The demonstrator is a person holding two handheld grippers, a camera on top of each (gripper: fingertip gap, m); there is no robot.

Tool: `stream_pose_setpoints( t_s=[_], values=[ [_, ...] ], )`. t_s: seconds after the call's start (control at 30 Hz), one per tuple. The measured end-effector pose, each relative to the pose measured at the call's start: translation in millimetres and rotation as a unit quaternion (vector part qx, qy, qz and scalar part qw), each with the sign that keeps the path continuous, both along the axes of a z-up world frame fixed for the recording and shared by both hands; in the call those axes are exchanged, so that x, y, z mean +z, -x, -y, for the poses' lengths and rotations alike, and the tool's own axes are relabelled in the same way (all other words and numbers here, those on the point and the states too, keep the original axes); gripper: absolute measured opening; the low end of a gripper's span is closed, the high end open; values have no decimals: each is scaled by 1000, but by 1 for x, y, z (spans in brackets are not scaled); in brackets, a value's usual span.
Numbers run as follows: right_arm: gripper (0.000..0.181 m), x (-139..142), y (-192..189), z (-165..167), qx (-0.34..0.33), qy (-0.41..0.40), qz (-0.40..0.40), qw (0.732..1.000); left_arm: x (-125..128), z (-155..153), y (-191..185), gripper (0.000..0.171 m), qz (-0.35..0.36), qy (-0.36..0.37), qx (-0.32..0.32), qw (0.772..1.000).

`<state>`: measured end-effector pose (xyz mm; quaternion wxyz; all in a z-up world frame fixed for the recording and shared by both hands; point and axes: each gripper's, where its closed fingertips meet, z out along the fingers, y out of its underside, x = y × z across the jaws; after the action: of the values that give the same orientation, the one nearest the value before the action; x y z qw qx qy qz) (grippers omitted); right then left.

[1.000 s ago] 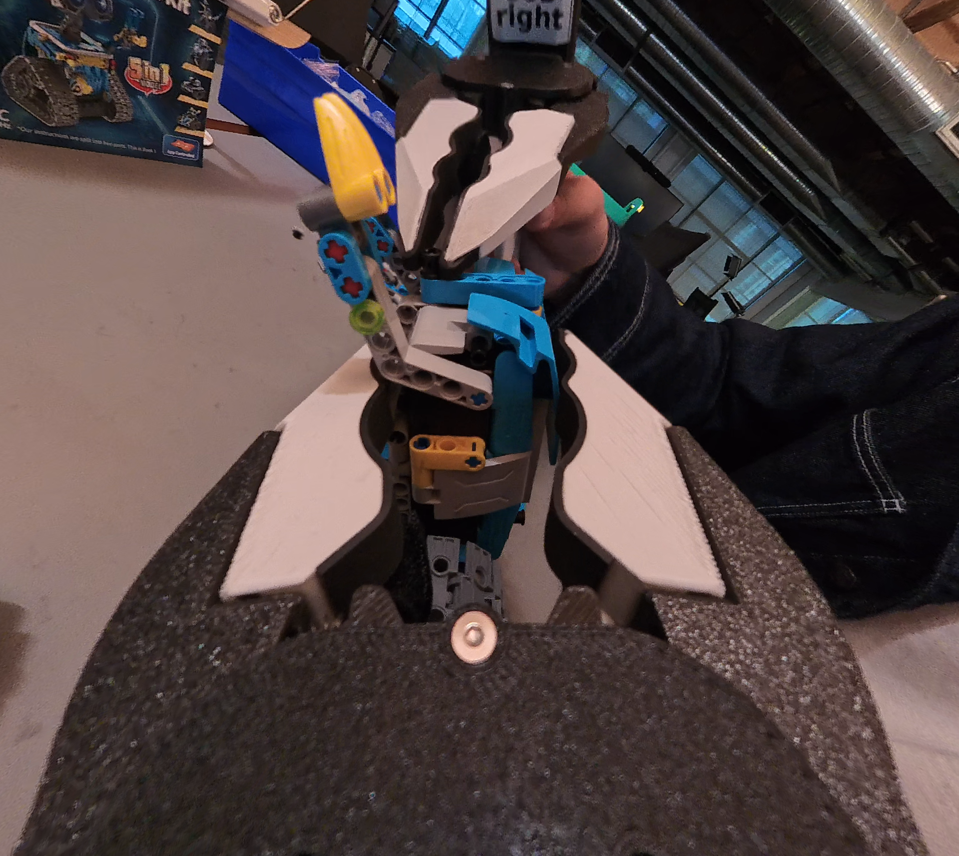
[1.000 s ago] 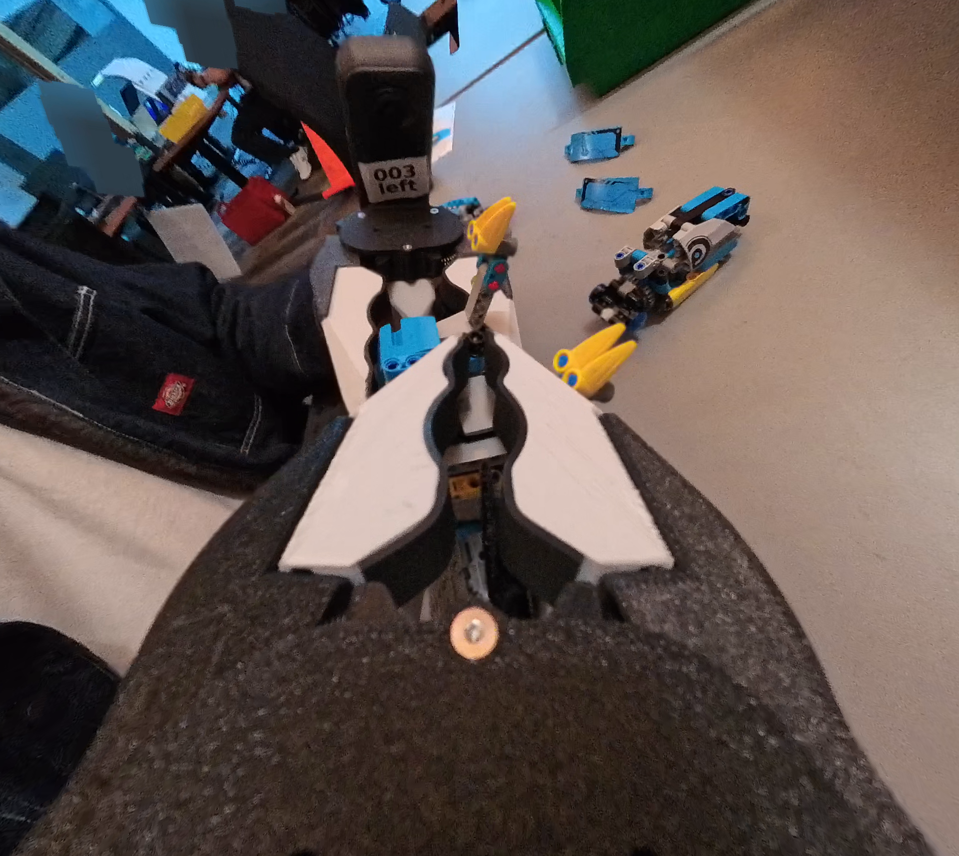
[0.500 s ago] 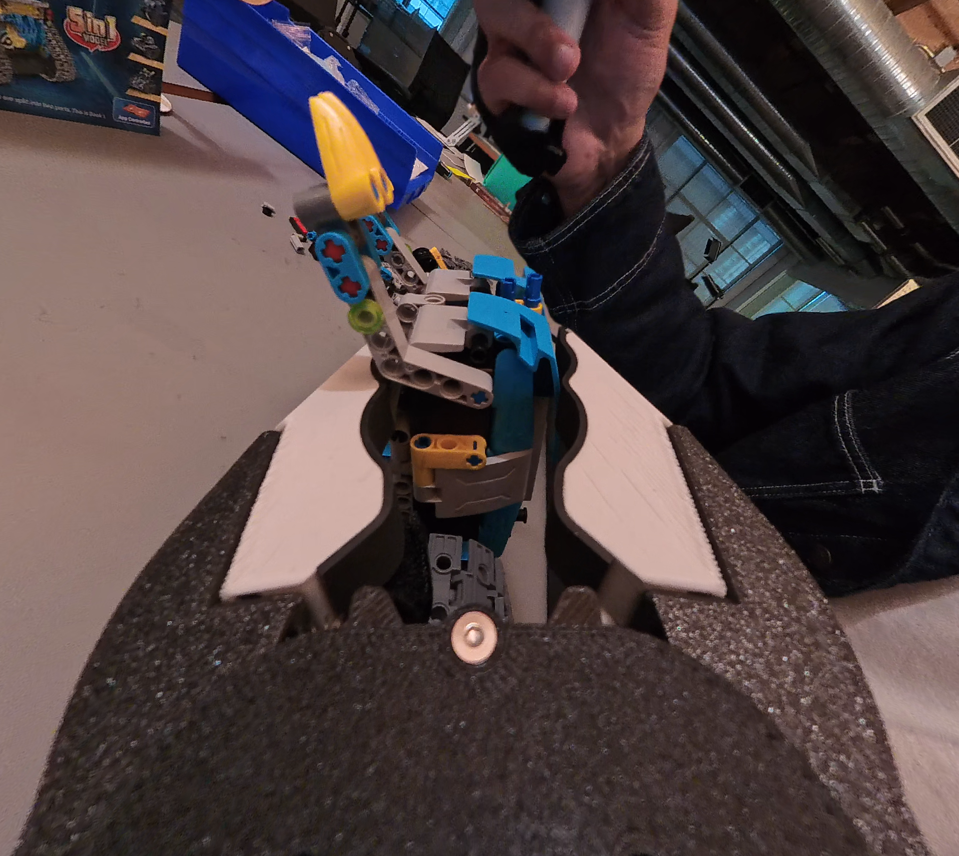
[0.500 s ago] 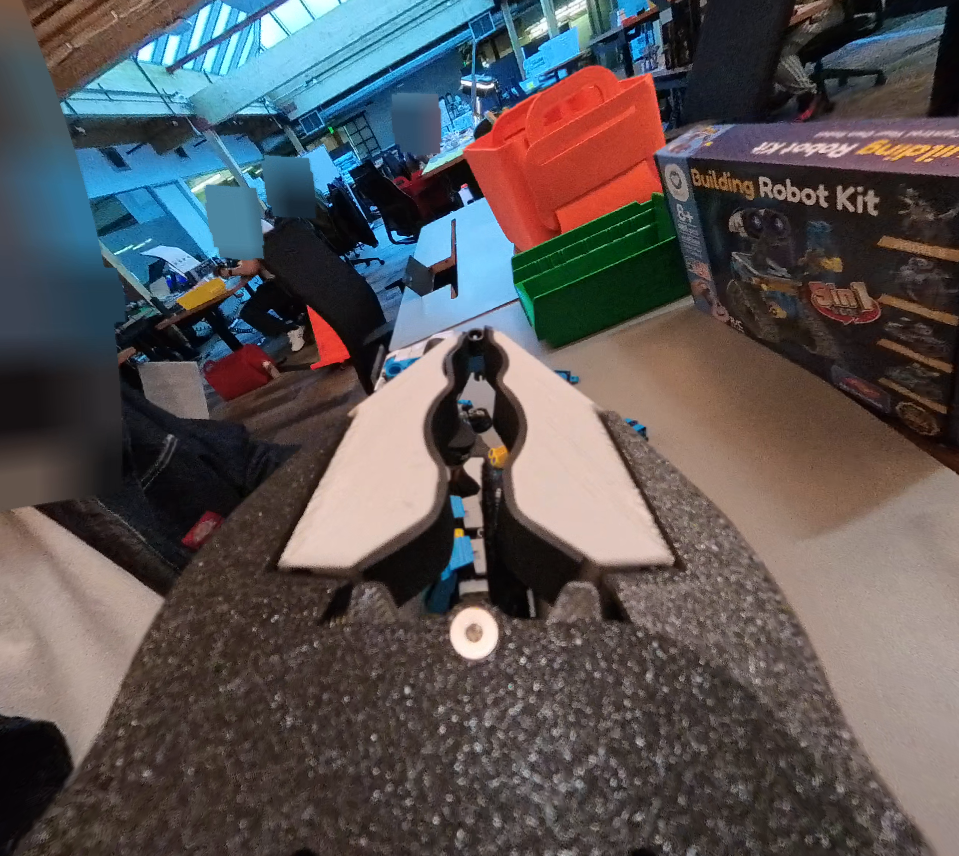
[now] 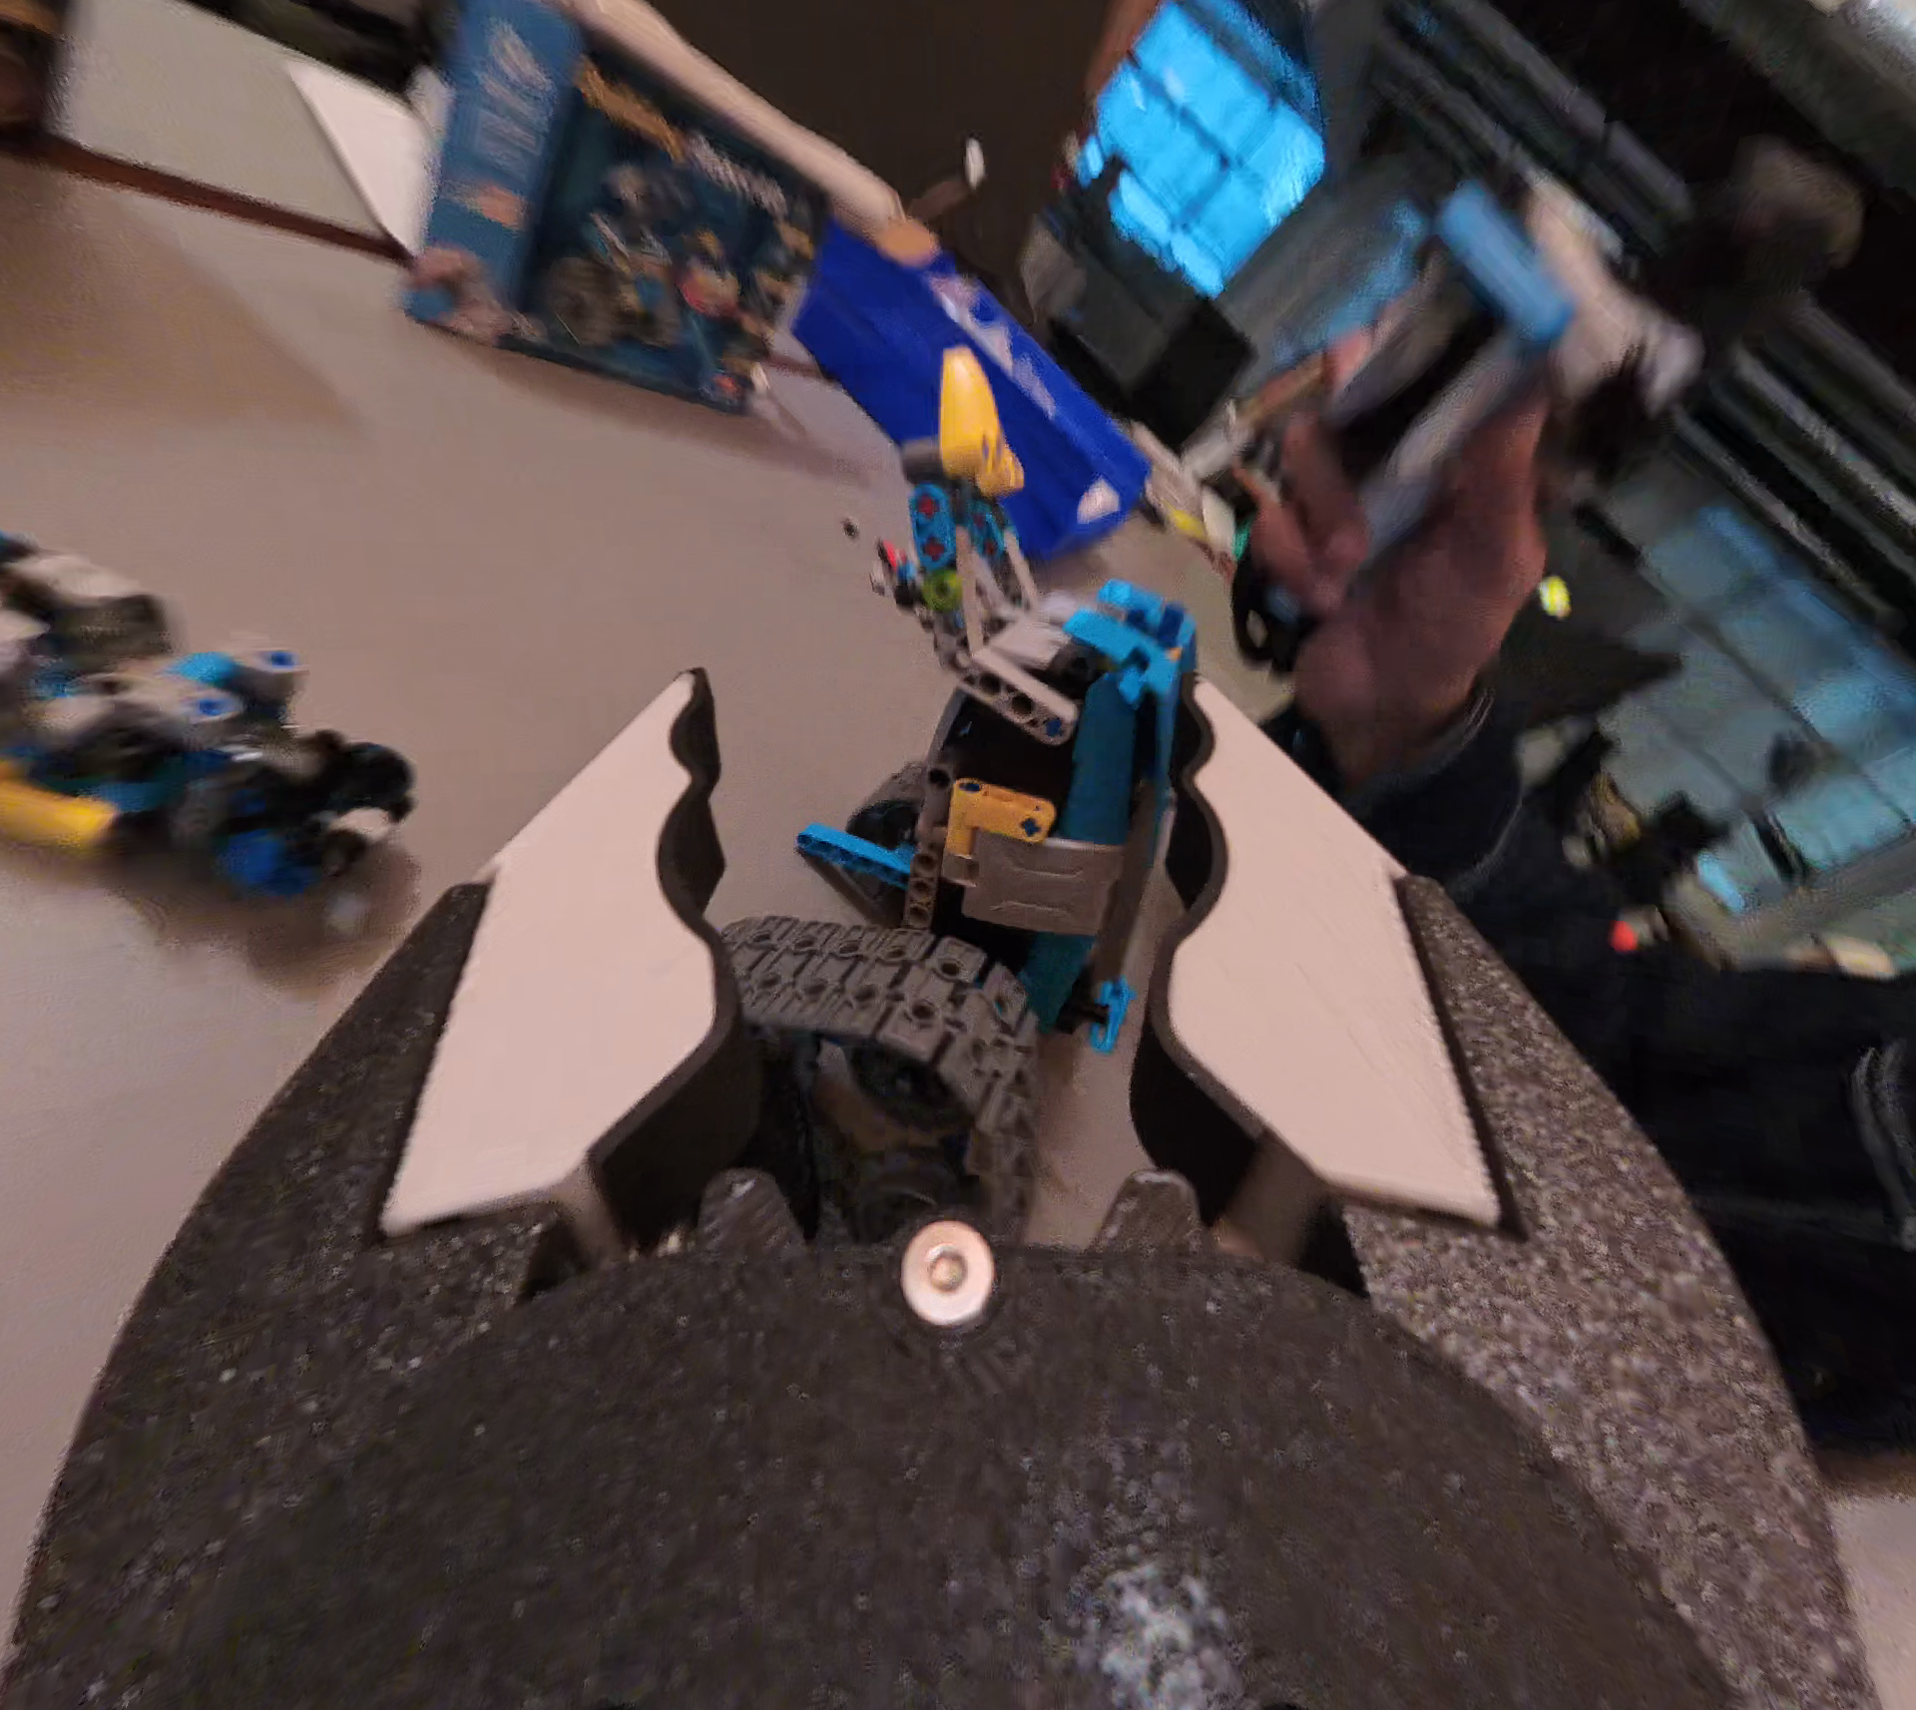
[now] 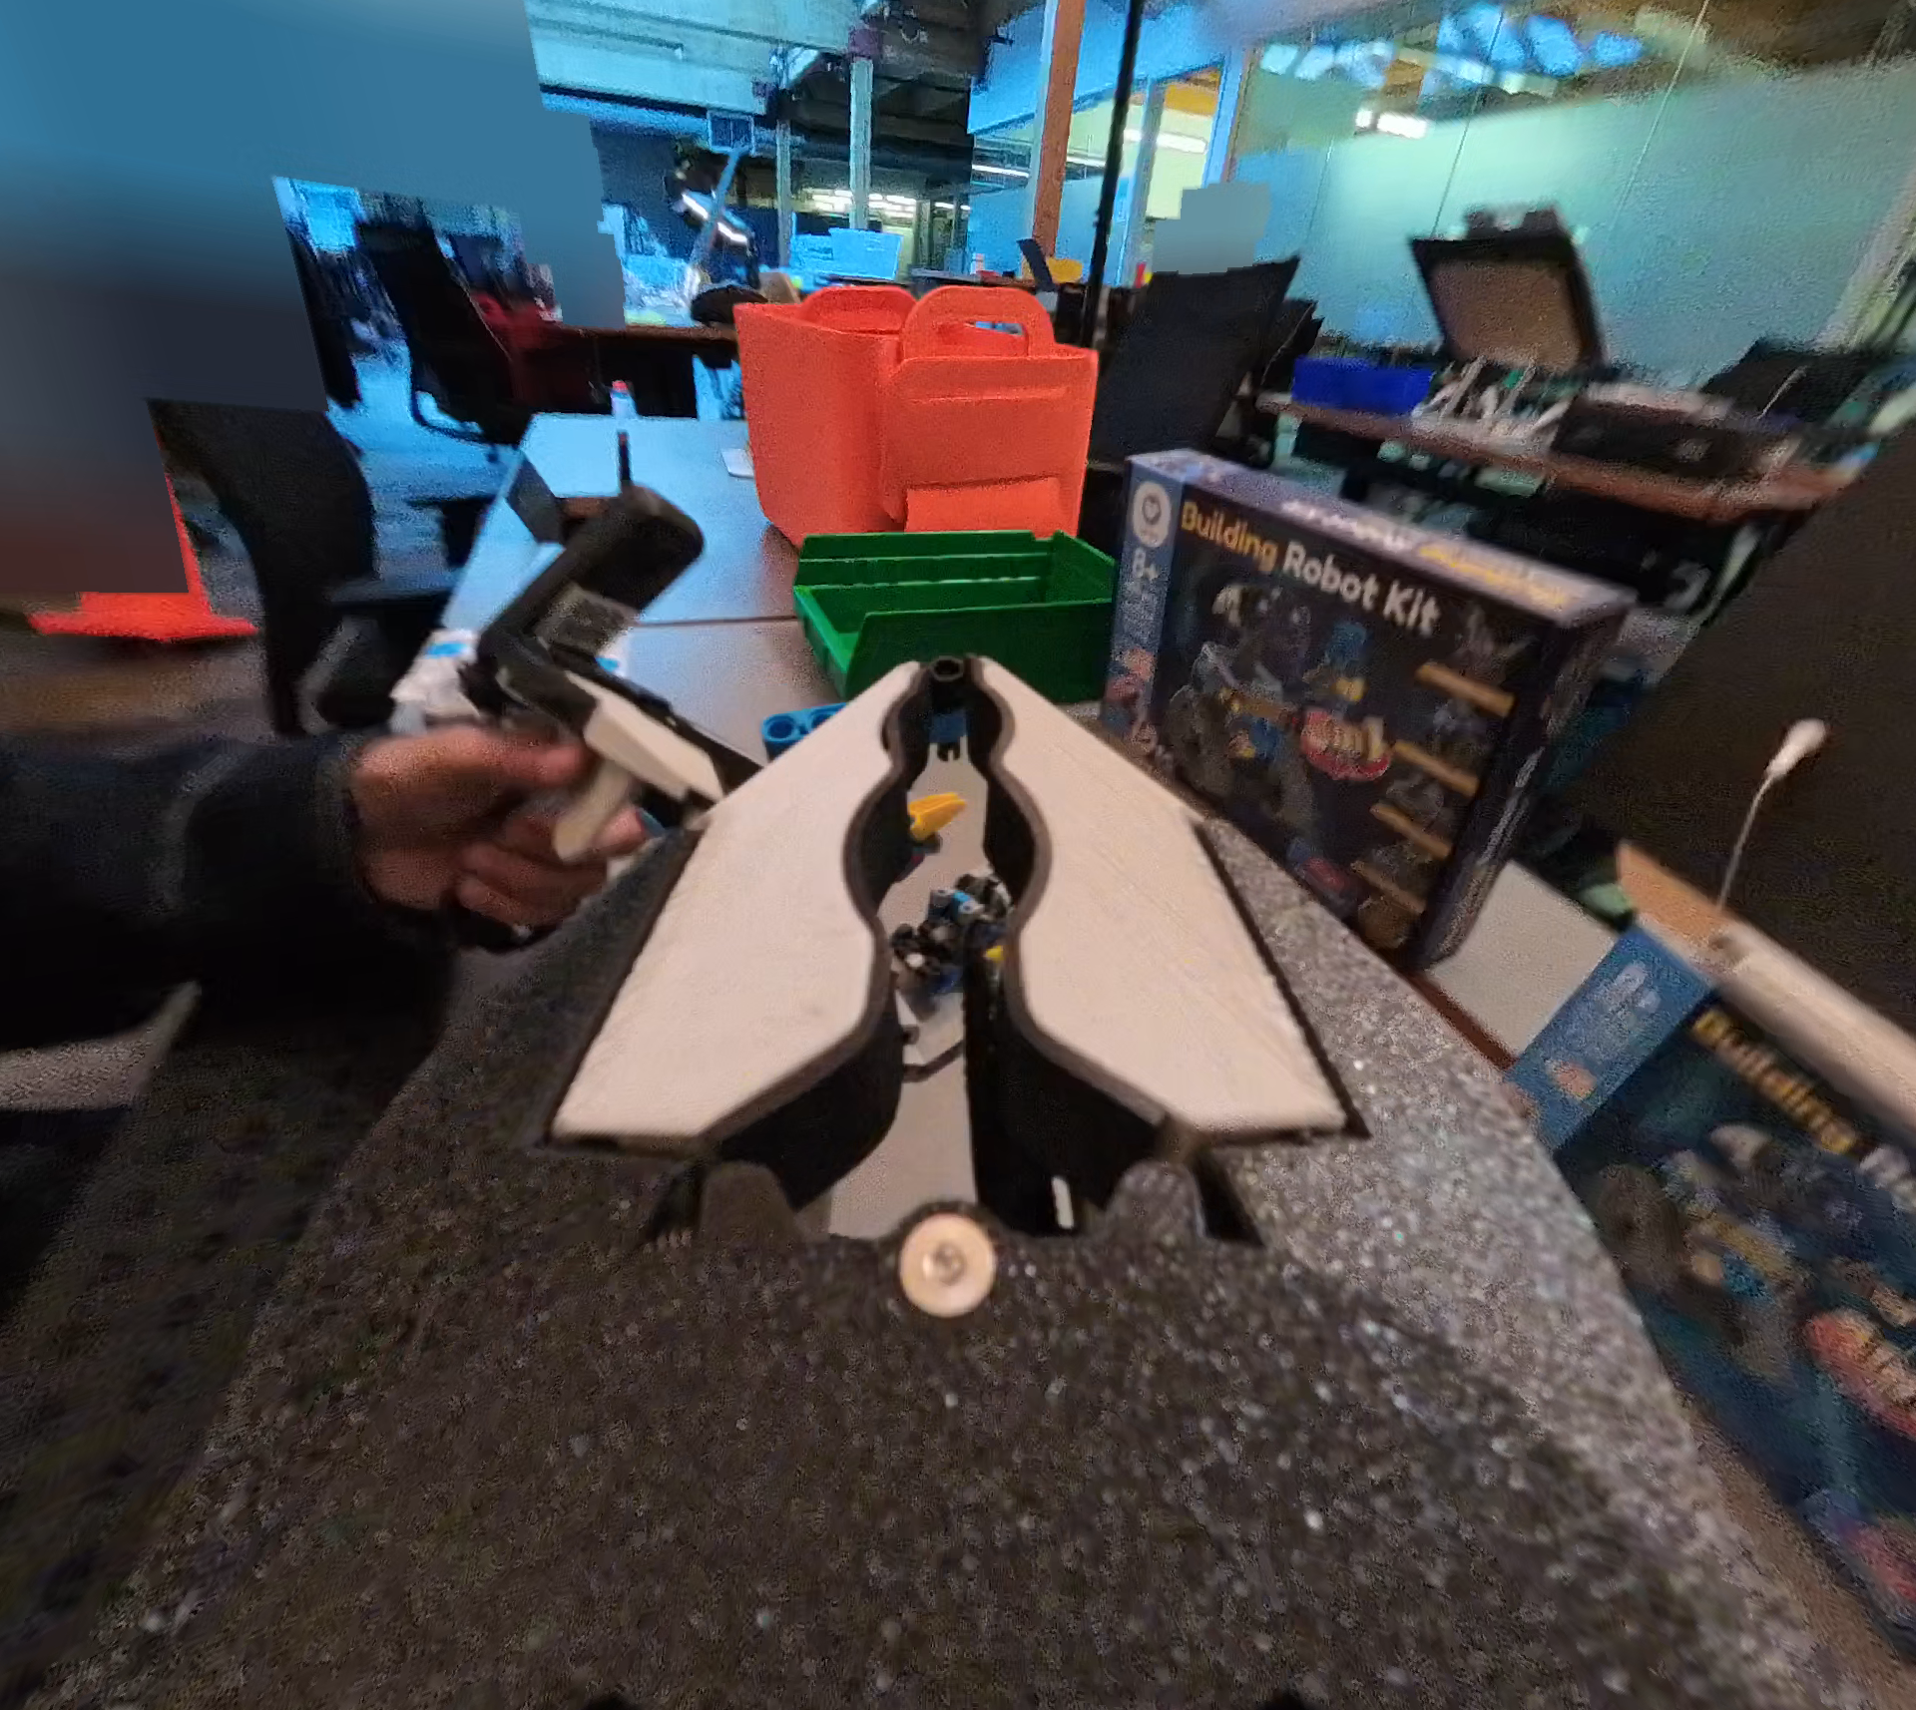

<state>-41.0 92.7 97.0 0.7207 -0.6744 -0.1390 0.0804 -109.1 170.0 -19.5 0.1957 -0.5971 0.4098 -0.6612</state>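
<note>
The left tongs [image 5: 938,841] stand apart around a tracked brick robot [image 5: 1021,821], upright at frame centre on the desk [image 5: 435,520]. The right tongs [image 6: 949,707], nearly together, pinch a small blue pin [image 6: 944,717], raised clear of the robot.

Both grippers share one build: the left gripper [image 5: 938,727] and right gripper [image 6: 949,676] have white, wavy-edged fingers lined in black. Each sits in speckled black foam with a silver screw [image 5: 946,1271]. The person's sleeve [image 6: 176,841] is dark denim.
</note>
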Motion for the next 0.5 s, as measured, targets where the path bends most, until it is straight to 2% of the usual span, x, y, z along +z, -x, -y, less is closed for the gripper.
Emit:
stream_pose_setpoints(
  t_s=[0.07,0.13,0.2,0.23,0.3,0.4,0.47,0.5],
  values=[
    [4,0,39,5,6,-55,104,993,37,-2,25,71,53,33,23,998],
    [4,-1,71,3,15,-84,149,985,72,31,40,59,92,77,-53,991],
    [4,-1,99,3,38,-103,165,980,89,72,47,59,90,84,-151,981],
    [4,-1,106,2,40,-109,170,979,89,86,47,56,84,65,-171,980],
    [4,-3,117,2,58,-114,169,977,87,96,43,47,79,19,-166,983],
    [5,-6,119,1,56,-108,156,980,92,103,47,13,102,13,-180,978],
    [5,-11,115,-1,41,-85,144,985,84,91,40,7,83,-26,-130,988],
    [6,-18,111,-5,27,-65,138,988,78,83,36,7,69,-73,-99,990]
  ],
)
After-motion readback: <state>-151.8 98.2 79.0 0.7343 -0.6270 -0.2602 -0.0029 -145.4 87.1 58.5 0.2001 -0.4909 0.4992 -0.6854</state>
